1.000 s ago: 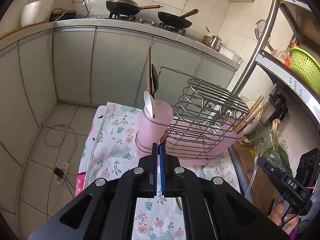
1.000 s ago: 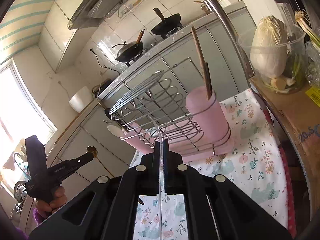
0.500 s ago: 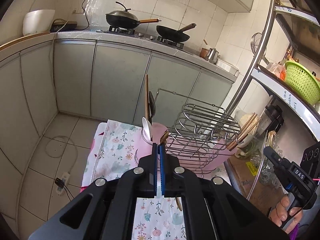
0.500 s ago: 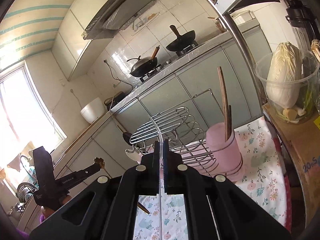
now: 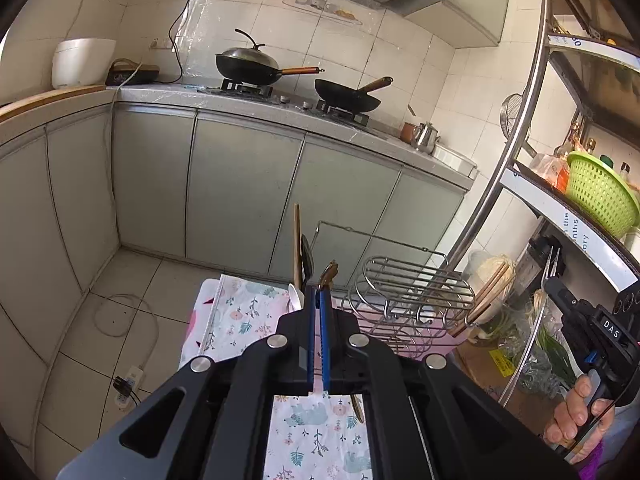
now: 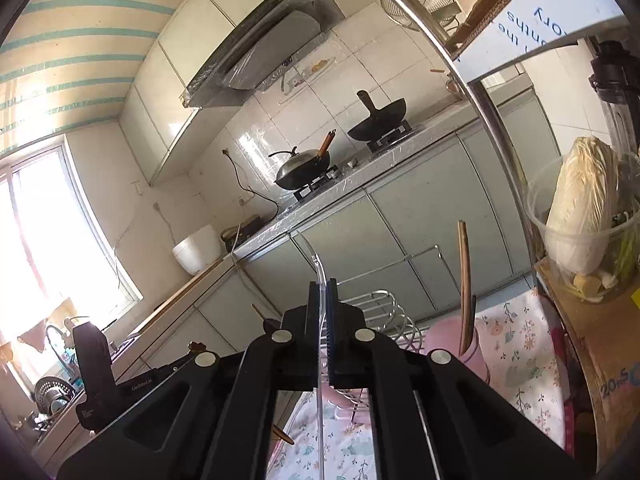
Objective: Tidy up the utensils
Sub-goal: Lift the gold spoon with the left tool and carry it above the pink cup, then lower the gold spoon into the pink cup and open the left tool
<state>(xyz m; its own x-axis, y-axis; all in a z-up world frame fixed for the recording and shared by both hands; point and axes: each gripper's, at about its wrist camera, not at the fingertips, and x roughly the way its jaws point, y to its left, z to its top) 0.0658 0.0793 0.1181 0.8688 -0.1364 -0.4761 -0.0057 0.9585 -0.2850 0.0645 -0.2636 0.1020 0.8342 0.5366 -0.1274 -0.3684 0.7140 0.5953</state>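
The left tool [image 5: 319, 300] is clamped on a small wooden-handled utensil [image 5: 329, 274] whose brown end pokes out past the closed fingertips, raised above and just in front of the wire dish rack [image 5: 412, 296]. The right tool [image 6: 323, 300] is clamped on a thin clear plastic utensil [image 6: 316, 264] that curves up and to the left beyond its tips, also raised above the rack. The wire dish rack stands on a floral cloth [image 5: 240, 320] and carries a pink cup [image 6: 460, 340] at one end, holding a tall wooden stick [image 6: 464, 280] and a dark utensil beside it. A white spoon [image 5: 295, 298] peeks up at the near side of that end, just left of the left tool's fingers. At the rack's other end, wooden chopsticks [image 5: 488, 292] lean outward. Beyond the rack runs a counter [image 5: 280, 108] with grey-green cabinet doors, two black woks [image 5: 248, 66] on a gas stove, and a white rice cooker [image 5: 82, 62] at the far left. To the right of the rack, a metal shelf holds a green basket [image 5: 600, 200]. A clear tub with a napa cabbage [image 6: 584, 204] sits close to the rack's cup end.
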